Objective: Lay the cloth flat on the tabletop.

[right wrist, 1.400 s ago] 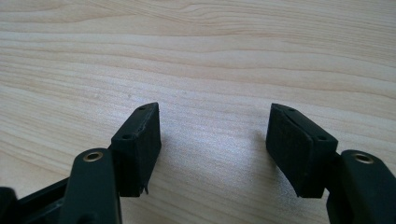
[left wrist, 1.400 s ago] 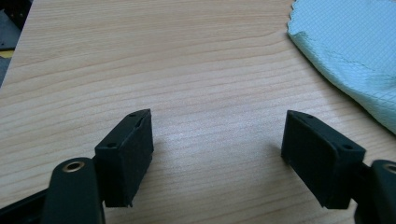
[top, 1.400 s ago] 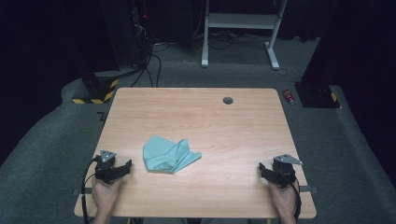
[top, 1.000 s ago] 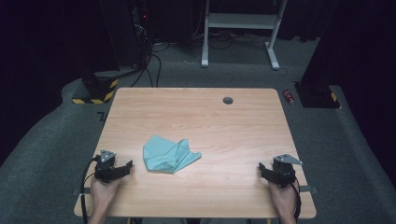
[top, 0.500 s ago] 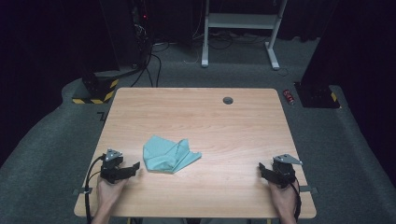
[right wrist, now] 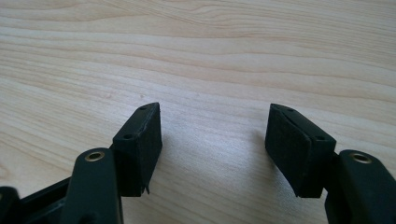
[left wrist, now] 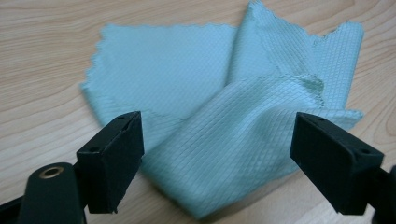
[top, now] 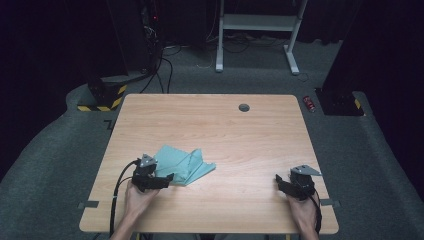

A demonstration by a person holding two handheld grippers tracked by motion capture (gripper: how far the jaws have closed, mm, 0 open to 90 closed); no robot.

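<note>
Left tongs [top: 167,178] have slid in since a second ago, jaws spread wide at the near edge of the one teal cloth [top: 186,166]; it lies crumpled on the table's [top: 250,145] near-left part, long axis running left to right. Right tongs [top: 278,181] rest open, well apart.

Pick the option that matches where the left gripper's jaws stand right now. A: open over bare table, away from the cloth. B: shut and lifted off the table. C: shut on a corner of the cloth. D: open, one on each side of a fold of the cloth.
D: in the left gripper view the left gripper has its jaws wide apart, with a fold of the light blue cloth lying between them on the table.
</note>
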